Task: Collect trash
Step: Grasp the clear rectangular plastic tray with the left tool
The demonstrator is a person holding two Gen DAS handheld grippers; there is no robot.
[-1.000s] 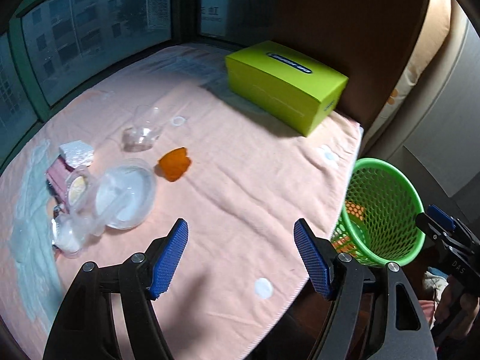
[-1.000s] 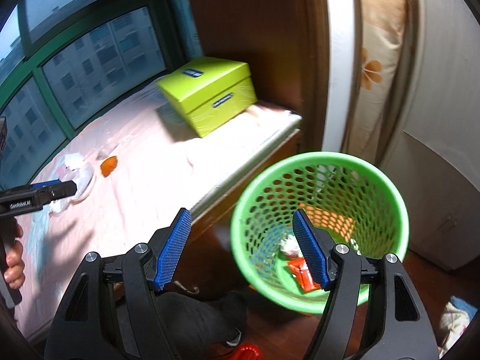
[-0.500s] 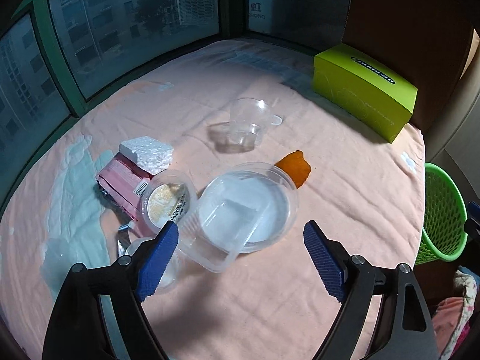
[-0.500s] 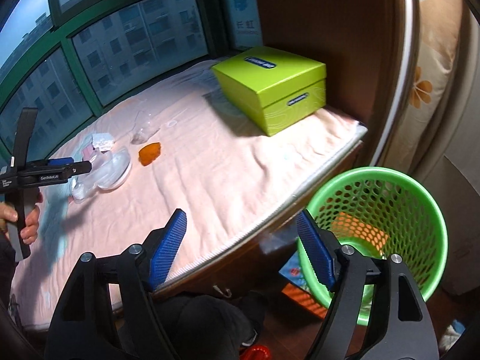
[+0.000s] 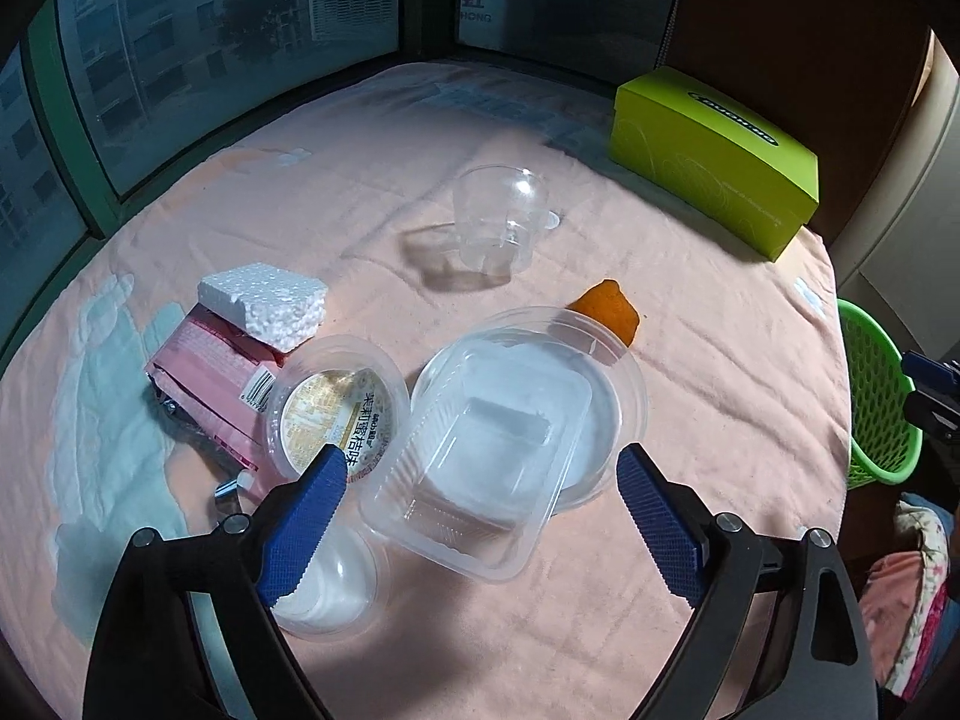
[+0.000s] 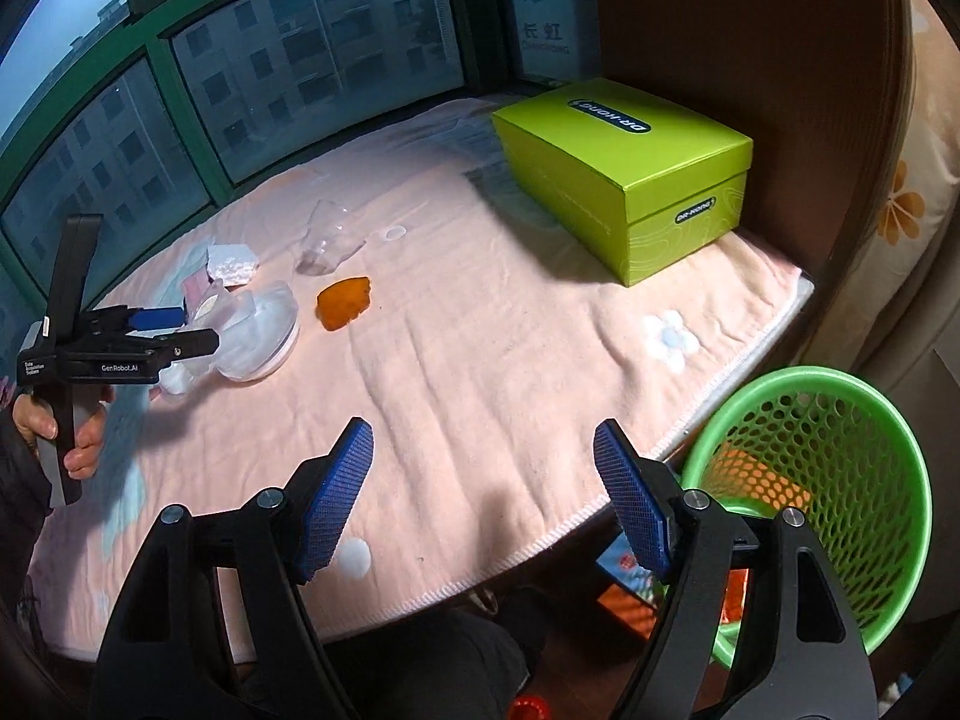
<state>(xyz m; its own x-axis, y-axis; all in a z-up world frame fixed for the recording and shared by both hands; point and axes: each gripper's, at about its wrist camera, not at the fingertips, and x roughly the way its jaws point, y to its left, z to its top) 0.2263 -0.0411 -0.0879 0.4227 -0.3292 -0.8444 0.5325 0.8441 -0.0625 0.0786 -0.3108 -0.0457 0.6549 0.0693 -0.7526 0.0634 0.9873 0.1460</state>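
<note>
Clear plastic trash is lying in a heap on the pink blanket-covered surface (image 5: 720, 324): a rectangular tray (image 5: 480, 480) is resting on a round lid (image 5: 606, 396), with an orange scrap (image 5: 606, 309) just behind it. Your left gripper (image 5: 477, 513) is hovering over the tray, fingers spread wide and holding nothing. Your right gripper (image 6: 483, 504) is hanging well right of the tray, fingers also apart and empty, beside the green basket (image 6: 840, 480).
</note>
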